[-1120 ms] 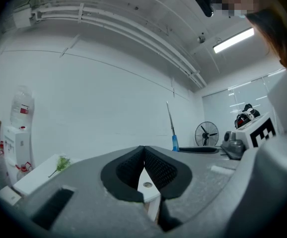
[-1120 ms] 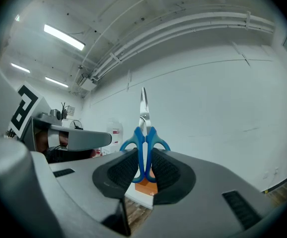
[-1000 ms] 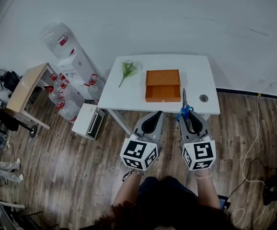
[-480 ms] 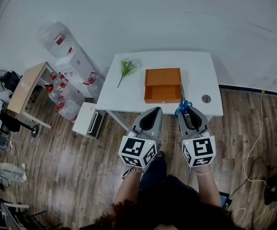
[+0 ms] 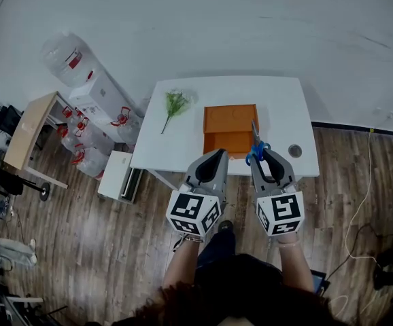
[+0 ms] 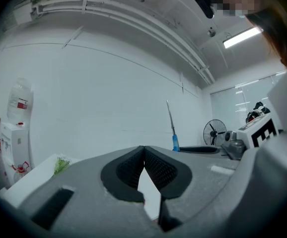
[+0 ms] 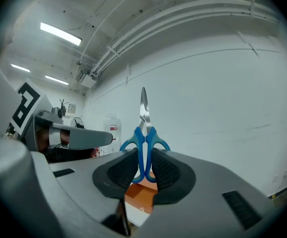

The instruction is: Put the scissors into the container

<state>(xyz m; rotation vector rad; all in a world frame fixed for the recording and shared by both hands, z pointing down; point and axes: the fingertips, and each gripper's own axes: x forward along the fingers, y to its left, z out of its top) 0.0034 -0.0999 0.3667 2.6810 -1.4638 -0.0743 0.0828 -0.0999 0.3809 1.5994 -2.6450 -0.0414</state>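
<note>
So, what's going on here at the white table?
A person holds a two-jaw gripper in each hand. The right gripper grips blue-handled metal scissors by the handles, blades pointing ahead, over the near edge of the white table, close to the open orange box-shaped container. The scissors are not in it yet. The left gripper is shut and empty.

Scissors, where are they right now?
Clamped by the blue handles in the right claw, the scissors sit right of centre in the head view, blades beside the right edge of the orange container on the table.
</note>
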